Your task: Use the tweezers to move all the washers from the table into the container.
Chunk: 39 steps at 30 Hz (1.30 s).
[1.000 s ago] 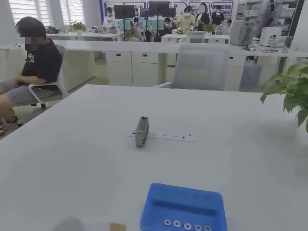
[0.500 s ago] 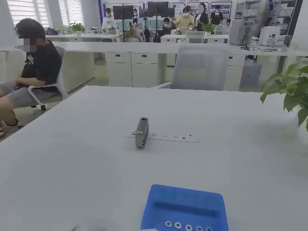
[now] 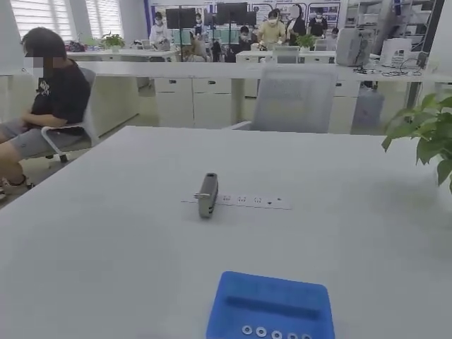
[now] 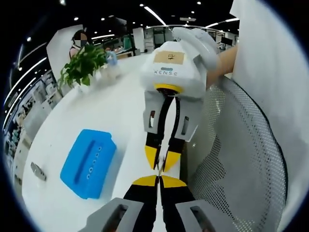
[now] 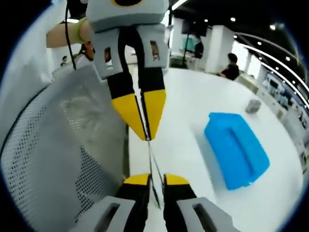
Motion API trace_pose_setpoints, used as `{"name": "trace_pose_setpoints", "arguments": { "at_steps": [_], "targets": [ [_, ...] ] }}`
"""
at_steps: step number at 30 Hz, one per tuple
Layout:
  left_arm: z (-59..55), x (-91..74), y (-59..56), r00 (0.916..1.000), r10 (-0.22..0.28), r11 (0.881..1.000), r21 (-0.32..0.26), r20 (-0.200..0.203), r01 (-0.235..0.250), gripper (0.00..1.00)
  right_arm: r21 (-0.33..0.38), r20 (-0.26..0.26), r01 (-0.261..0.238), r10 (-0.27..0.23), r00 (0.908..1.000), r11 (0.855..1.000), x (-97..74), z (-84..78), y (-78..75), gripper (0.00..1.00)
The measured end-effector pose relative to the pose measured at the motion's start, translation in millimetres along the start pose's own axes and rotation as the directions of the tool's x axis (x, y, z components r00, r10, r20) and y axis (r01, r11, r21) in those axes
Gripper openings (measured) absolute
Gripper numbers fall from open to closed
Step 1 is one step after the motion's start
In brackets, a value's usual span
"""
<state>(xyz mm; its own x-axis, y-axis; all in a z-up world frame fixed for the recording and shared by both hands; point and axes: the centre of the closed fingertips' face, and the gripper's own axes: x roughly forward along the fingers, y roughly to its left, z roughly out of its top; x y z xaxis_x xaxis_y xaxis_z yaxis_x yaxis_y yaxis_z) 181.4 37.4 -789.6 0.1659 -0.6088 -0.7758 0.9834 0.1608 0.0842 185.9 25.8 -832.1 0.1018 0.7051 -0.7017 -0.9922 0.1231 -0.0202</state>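
Both grippers are up off the white table [image 3: 127,240], nose to nose in front of a mesh chair back [image 4: 236,159]. The right gripper [image 5: 150,181] has its yellow-tipped jaws drawn in narrow on the thin metal tweezers [image 5: 150,164], which run forward out of them. The left gripper [image 4: 158,182] has its jaws pressed together, tips meeting right at the tweezers' far end; I cannot tell whether it actually pinches them. The blue container [image 3: 272,300] sits at the near edge of the table, a little right of centre, and the washers [image 3: 276,333] lie in a row inside it along its near side. Farther out on the table a grey adapter [image 3: 207,194] stands at the left end of a flush power strip [image 3: 251,200]. A leafy plant [image 3: 424,134] hangs in from the right, and a person [image 3: 49,92] sits off to the far left.
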Motion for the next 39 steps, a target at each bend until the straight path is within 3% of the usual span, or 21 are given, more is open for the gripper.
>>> {"name": "trace_pose_setpoints", "arguments": {
  "at_steps": [3,6,11,16,20,22,25,31,36,39],
  "targets": [
    [-16.2,3.8,3.2,0.9988,-0.003,1.0,0.003,-0.048,0.003,0.0,0.064,0.039,-0.001,-0.001,0.9992,0.998,0.8,2.1,-1.2,0.08],
    [-31.5,7.0,5.8,0.9958,-0.014,1.0,-0.006,-0.091,0.014,0.0,0.067,0.048,0.008,-0.012,0.9988,0.998,-6.8,-0.4,-2.1,0.14],
    [-55.7,18.1,10.7,0.9835,-0.057,0.998,-0.017,-0.172,0.055,0.0,0.107,0.065,0.05,-0.057,0.9963,0.993,-27.1,-7.2,-11.6,0.24],
    [-65.2,25.6,14.6,0.968,-0.082,0.997,-0.007,-0.237,0.083,0.0,0.149,0.072,0.118,-0.13,0.9888,0.982,-53.9,-14.8,-26.7,0.31],
    [-69.9,29.4,17.9,0.9549,-0.09,0.996,-0.013,-0.283,0.09,0.0,0.188,0.095,0.173,-0.193,0.9765,0.967,-75.3,-18.6,-37.6,0.37],
    [-73.9,30.0,19.5,0.9453,-0.085,0.996,0.001,-0.315,0.09,0.0,0.263,0.125,0.206,-0.245,0.9614,0.943,-89.0,-19.5,-45.0,0.41],
    [-78.6,32.1,19.8,0.9329,-0.093,0.995,-0.001,-0.348,0.099,0.0,0.285,0.148,0.238,-0.288,0.946,0.929,-101.0,-20.7,-50.5,0.48],
    [-81.3,33.3,20.3,0.9206,-0.106,0.994,-0.002,-0.376,0.113,0.0,0.339,0.18,0.292,-0.367,0.9126,0.894,-118.6,-31.0,-57.8,0.54],
    [-85.9,35.5,20.3,0.9118,-0.118,0.993,-0.017,-0.393,0.121,0.0,0.424,0.217,0.328,-0.447,0.8679,0.844,-131.4,-31.6,-65.0,0.58],
    [-86.1,35.9,20.8,0.9136,-0.119,0.992,-0.018,-0.389,0.121,0.0,0.434,0.229,0.367,-0.495,0.8383,0.823,-140.9,-27.9,-71.1,0.61]
  ]
}}
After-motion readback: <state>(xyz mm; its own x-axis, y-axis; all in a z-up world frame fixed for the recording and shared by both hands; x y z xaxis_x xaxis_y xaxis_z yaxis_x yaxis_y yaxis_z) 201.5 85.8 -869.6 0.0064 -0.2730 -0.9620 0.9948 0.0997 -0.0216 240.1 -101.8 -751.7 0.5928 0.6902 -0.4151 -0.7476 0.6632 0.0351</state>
